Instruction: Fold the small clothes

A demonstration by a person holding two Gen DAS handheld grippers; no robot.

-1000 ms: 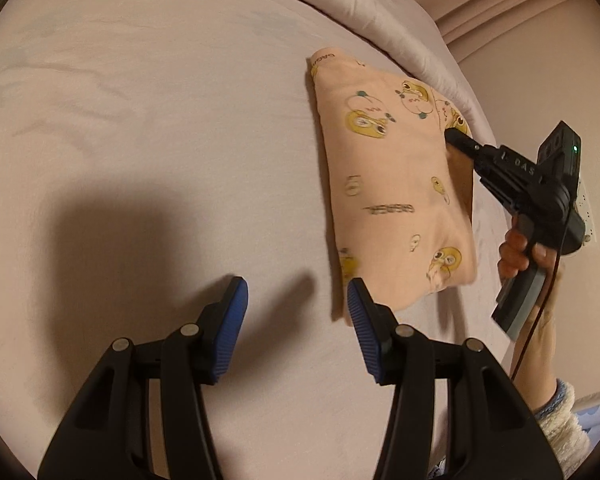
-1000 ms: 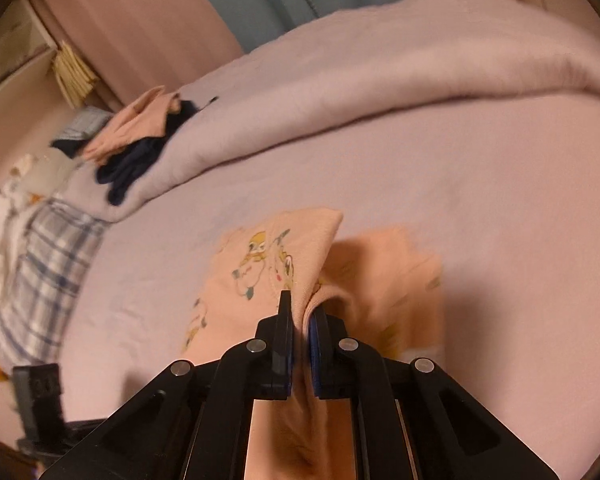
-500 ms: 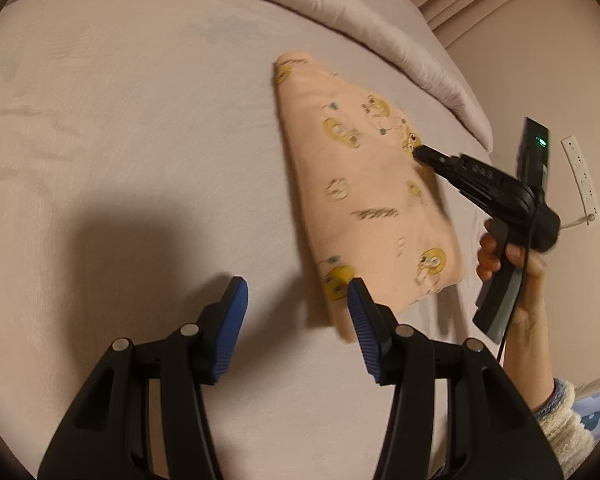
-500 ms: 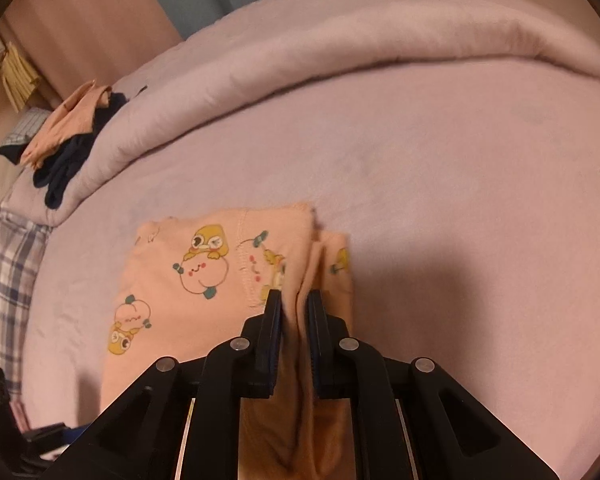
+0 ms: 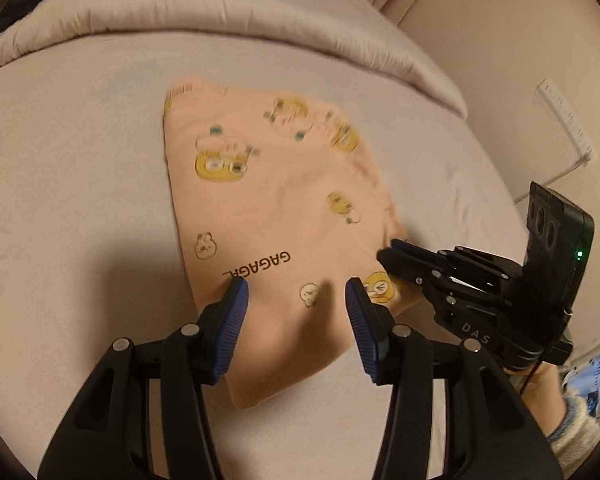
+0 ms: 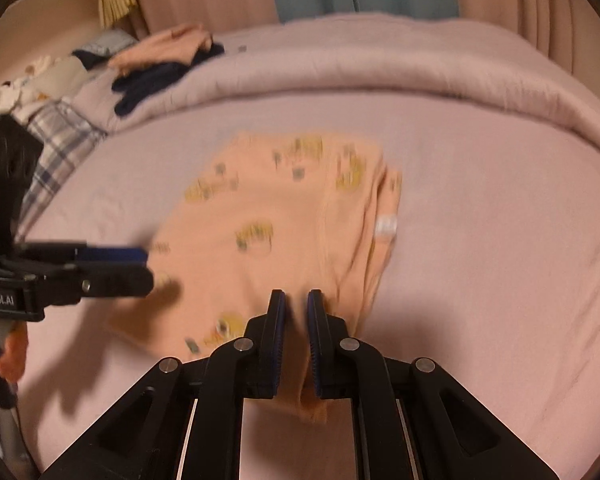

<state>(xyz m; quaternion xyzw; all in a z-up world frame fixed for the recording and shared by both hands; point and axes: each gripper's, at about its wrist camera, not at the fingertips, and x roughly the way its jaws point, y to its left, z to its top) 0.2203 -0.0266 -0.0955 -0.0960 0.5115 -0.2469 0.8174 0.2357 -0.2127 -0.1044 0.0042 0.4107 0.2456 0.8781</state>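
Observation:
A peach garment (image 5: 276,216) printed with yellow cartoon figures lies folded on the pale pink bed sheet (image 5: 68,184). My left gripper (image 5: 296,286) is open just above the garment's near edge, its blue pads (image 5: 236,304) either side of the cloth without pressing it. My right gripper (image 6: 296,298) is shut on the garment (image 6: 284,216) at its near right edge, and a fold of fabric runs between its fingers. The left wrist view shows the right gripper (image 5: 388,254) at the garment's right corner. In the right wrist view the left gripper (image 6: 140,264) reaches in from the left.
A rolled pink duvet (image 5: 228,16) runs along the far side of the bed. A heap of other clothes (image 6: 160,64) and a plaid cloth (image 6: 56,148) lie at the back left. A white power strip (image 5: 568,120) hangs on the wall to the right.
My left gripper has moved from the bare sheet to over the garment's near edge. My right gripper has come down and toward the near corner with the cloth, which now lies flatter.

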